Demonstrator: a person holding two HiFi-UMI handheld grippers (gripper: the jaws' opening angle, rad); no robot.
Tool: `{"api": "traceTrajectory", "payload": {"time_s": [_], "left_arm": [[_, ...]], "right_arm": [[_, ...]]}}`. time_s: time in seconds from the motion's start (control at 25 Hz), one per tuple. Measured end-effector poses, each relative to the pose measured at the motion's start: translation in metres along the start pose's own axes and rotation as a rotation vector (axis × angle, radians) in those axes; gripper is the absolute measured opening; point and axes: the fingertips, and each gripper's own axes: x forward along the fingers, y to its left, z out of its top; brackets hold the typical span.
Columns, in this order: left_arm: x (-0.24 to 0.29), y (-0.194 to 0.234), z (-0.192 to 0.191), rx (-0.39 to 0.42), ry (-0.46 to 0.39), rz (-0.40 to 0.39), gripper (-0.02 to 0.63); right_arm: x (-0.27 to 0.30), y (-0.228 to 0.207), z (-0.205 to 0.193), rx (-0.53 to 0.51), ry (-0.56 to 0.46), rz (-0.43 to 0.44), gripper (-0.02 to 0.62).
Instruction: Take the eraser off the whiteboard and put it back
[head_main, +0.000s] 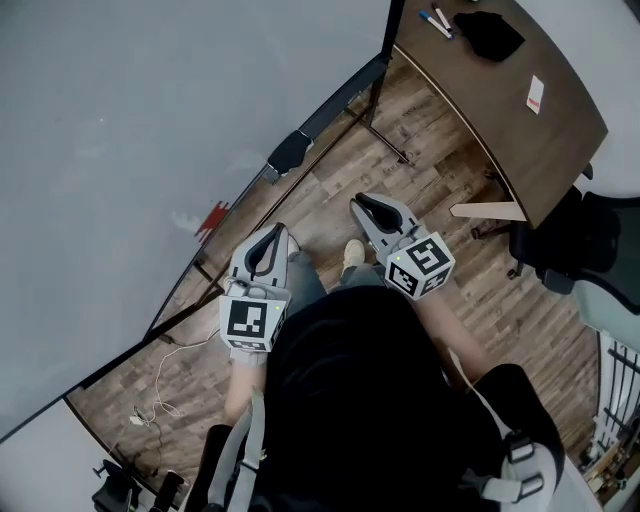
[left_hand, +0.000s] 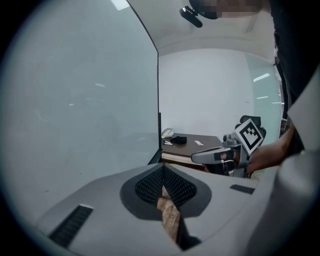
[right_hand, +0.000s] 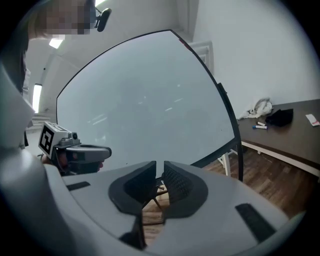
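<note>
The black oblong eraser (head_main: 290, 152) sits on the bottom rail of the large white whiteboard (head_main: 150, 120), just left of centre in the upper half of the head view. Its long axis follows the rail, running from lower left to upper right. Both grippers are held close before the person's body, over the wood-plank floor (head_main: 450, 250), pointing up-frame. The left tongs (head_main: 275, 235) are pressed together on nothing. The right tongs (head_main: 362, 202) are likewise closed and empty, apart from the eraser.
</note>
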Motion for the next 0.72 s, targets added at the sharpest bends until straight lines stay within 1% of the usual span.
{"api": "traceTrajectory", "payload": {"time_s": [0.2, 0.4, 0.56, 0.72], "left_arm": [[0.012, 0.016, 0.001, 0.019, 0.022, -0.068, 0.006], [0.024, 0.028, -0.001, 0.069, 0.061, -0.161, 0.006], [0.035, 0.037, -0.012, 0.087, 0.094, -0.25, 0.006], [0.044, 0.045, -0.022, 0.11, 0.123, -0.3, 0.006]], "right_arm": [[0.027, -0.008, -0.017, 0.098, 0.024, -0.043, 0.052], [0.057, -0.014, -0.032, 0.183, 0.051, -0.089, 0.112], [0.083, -0.019, -0.047, 0.251, 0.056, -0.136, 0.153], [0.105, -0.025, -0.062, 0.327, 0.057, -0.162, 0.189]]}}
